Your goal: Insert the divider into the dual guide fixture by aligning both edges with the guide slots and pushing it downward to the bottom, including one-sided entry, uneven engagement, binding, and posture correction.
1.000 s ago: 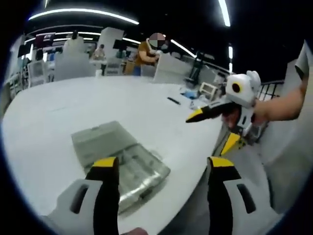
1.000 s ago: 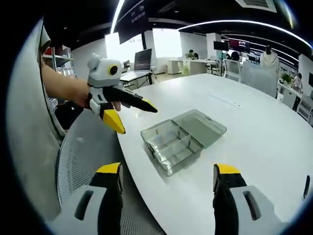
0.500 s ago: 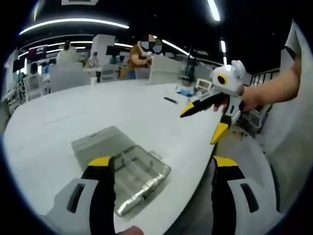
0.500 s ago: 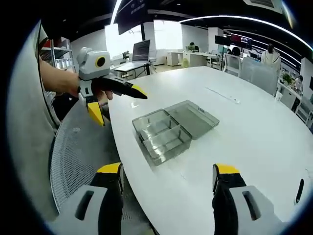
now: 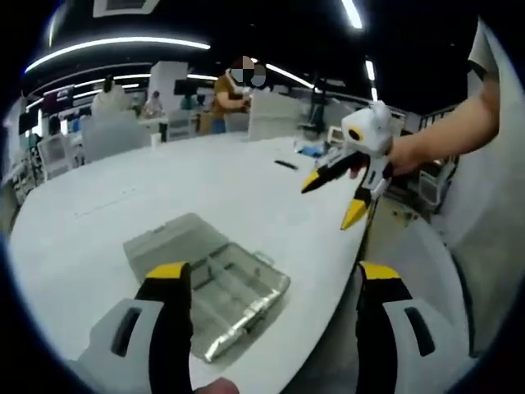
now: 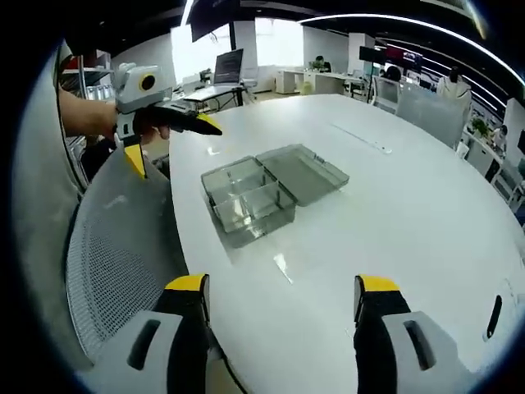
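Note:
A clear plastic box [image 5: 234, 295] with inner partitions lies near the white table's edge, its lid [image 5: 164, 236] folded open flat beside it. My left gripper [image 5: 271, 279] hovers open above it, its left jaw covering part of the box. In the right gripper view the same box [image 6: 246, 197] and lid [image 6: 303, 172] sit farther off, beyond my open right gripper [image 6: 283, 287]. A hand holds each gripper off the table's edge: the right gripper [image 5: 330, 203] and the left gripper [image 6: 174, 146] both stand open with nothing between their jaws. I cannot pick out a loose divider.
The round white table [image 6: 394, 205] has its curved edge close to the box. A grey mesh chair [image 6: 115, 254] stands beside that edge. A small dark item [image 5: 289, 166] lies farther along the table. Desks, chairs and people fill the background.
Both cameras have shifted; in the right gripper view the box now looks farther away and higher up. The box lies where it was on the table. Both grippers remain open.

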Available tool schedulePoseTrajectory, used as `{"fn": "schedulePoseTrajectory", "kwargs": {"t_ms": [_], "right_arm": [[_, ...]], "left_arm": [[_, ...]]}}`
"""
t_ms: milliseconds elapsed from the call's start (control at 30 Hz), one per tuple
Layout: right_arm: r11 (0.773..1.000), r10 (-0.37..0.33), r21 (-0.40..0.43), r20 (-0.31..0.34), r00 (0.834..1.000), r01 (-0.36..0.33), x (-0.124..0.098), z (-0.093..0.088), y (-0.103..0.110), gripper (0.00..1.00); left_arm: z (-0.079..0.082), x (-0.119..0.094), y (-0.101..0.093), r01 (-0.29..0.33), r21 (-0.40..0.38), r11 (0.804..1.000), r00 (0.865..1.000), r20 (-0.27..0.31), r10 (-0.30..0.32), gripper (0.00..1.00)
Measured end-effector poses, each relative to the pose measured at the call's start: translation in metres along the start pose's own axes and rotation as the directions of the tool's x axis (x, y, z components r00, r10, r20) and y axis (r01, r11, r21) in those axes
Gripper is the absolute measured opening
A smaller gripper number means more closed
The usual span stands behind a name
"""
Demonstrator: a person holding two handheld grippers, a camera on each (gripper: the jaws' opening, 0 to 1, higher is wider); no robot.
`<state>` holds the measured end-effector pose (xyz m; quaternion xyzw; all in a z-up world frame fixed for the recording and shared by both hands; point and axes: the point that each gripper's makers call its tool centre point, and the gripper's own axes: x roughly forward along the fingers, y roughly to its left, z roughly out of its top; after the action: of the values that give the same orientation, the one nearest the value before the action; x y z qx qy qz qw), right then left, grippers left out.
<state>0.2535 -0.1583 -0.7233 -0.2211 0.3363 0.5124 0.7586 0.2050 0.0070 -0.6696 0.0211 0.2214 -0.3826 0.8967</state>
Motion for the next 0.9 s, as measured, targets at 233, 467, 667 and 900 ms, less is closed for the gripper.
{"fn": "schedulePoseTrajectory", "kwargs": {"t_ms": [233,467,667,900], "right_arm": [[1.000,-0.002,-0.007,-0.057,0.998,0.002,0.005,-0.021,-0.020,0.65],[1.000,-0.012,0.002,-0.107,0.994,0.012,0.010,-0.039,-0.042,0.62],[0.999,-0.004,-0.032,-0.163,0.987,-0.001,0.015,-0.052,-0.051,0.60],[0.999,-0.004,-0.045,-0.207,0.978,-0.005,0.018,-0.066,-0.067,0.55]], "left_arm": [[0.002,0.000,0.000,-0.004,0.004,1.000,1.000,-0.003,0.004,0.81],[0.001,0.000,0.001,-0.008,0.007,1.000,1.000,-0.013,0.008,0.81],[0.000,0.000,0.000,-0.008,0.011,1.000,1.000,-0.020,0.009,0.81],[0.001,0.001,0.000,-0.011,0.009,1.000,1.000,-0.025,0.011,0.81]]}}
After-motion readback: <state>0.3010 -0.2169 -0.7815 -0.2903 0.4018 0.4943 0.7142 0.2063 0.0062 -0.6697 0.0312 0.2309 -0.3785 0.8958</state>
